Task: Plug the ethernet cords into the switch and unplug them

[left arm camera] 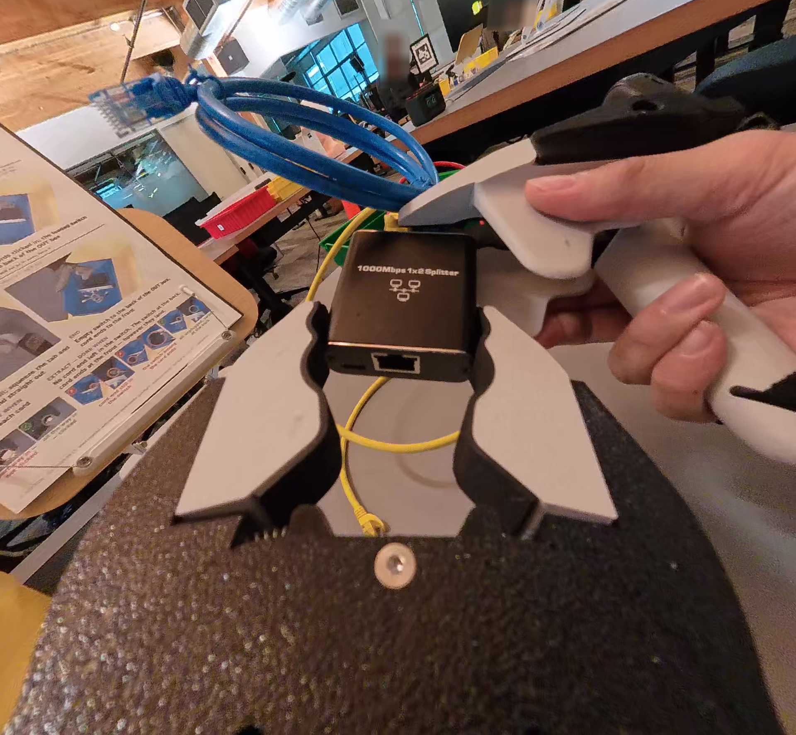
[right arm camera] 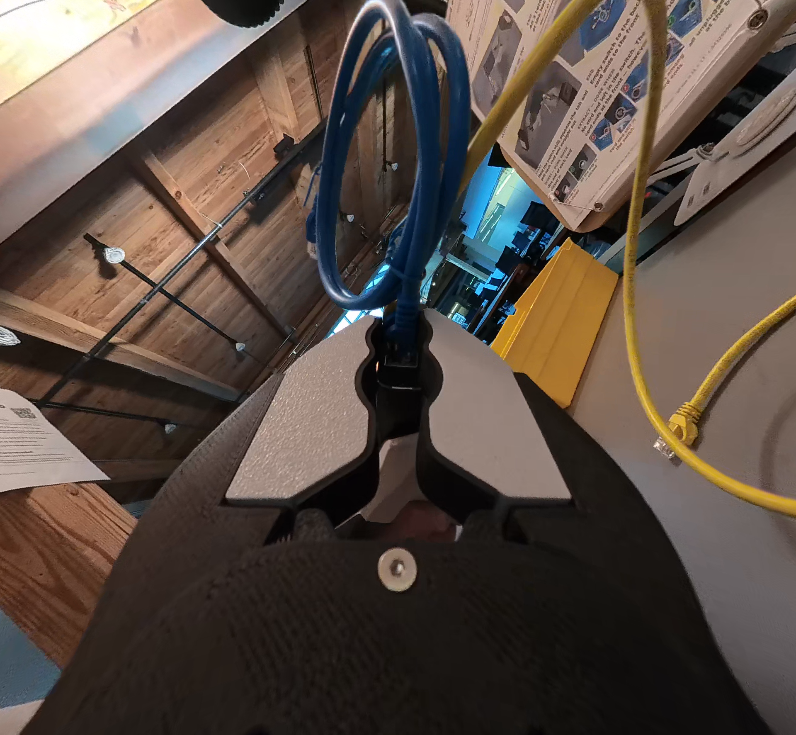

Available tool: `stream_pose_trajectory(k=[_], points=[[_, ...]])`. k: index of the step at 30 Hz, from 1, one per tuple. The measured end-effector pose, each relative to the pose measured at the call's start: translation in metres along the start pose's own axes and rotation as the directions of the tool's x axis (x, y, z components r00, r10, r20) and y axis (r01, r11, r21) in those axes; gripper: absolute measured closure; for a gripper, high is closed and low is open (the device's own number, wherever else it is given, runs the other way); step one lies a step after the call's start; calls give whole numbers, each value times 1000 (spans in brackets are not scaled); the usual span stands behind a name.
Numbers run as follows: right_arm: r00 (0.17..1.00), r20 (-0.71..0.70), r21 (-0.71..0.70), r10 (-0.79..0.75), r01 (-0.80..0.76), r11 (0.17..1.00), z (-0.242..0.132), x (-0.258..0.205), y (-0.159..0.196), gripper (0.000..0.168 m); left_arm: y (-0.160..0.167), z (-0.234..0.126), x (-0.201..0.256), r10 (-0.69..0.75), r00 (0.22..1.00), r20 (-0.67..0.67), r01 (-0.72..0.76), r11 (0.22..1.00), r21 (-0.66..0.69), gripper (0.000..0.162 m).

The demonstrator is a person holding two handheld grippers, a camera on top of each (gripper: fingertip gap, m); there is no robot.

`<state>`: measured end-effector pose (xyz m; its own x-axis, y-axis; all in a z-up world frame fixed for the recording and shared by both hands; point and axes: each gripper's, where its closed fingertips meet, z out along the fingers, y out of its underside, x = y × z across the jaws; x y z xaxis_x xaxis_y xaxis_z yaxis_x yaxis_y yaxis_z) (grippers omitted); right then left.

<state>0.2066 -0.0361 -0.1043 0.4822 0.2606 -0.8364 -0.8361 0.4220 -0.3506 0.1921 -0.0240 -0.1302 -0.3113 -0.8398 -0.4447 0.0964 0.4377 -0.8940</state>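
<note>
My left gripper (left arm camera: 402,313) is shut on a small black switch (left arm camera: 400,279) and holds it above the grey table, its single front port facing me. My right gripper (right arm camera: 400,326) is shut on the plug end of a coiled blue ethernet cord (right arm camera: 387,154) at the switch's far end (right arm camera: 396,399). I cannot tell whether that plug is seated in a port. In the left wrist view the right gripper (left arm camera: 430,206) reaches in from the right, and the blue cord (left arm camera: 301,132) loops up and left with its free plug (left arm camera: 129,104) in the air. A yellow cord (left arm camera: 357,438) hangs below the switch, its plug (right arm camera: 685,421) loose on the table.
A person's hand (left arm camera: 689,283) holds the right gripper's handle. An instruction sheet on a wooden board (left arm camera: 107,326) stands at the left. A yellow bin (right arm camera: 555,326), a green bin (left arm camera: 340,236) and a red bin (left arm camera: 241,214) sit beyond the table (left arm camera: 689,563). My two grippers' fingertips are within a few centimetres of each other.
</note>
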Motion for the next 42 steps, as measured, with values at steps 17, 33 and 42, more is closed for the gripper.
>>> stream_pose_trajectory(k=[17, 33, 42], points=[[996, 7, -3, 89, -89, 996, -1, -2, -1, 154, -12, 1, 3, -25, 998, -60, 34, 988, 152, 89], [1000, -15, -47, -11, 11, 999, 1, -1, -5, 152, -9, 3, 2, -110, 991, -79, 119, 986, 118, 96], [1000, -14, -156, -6, 4, 988, 4, 3, 8, 138, -20, -5, -14, -78, 996, -43, 84, 984, 155, 97]])
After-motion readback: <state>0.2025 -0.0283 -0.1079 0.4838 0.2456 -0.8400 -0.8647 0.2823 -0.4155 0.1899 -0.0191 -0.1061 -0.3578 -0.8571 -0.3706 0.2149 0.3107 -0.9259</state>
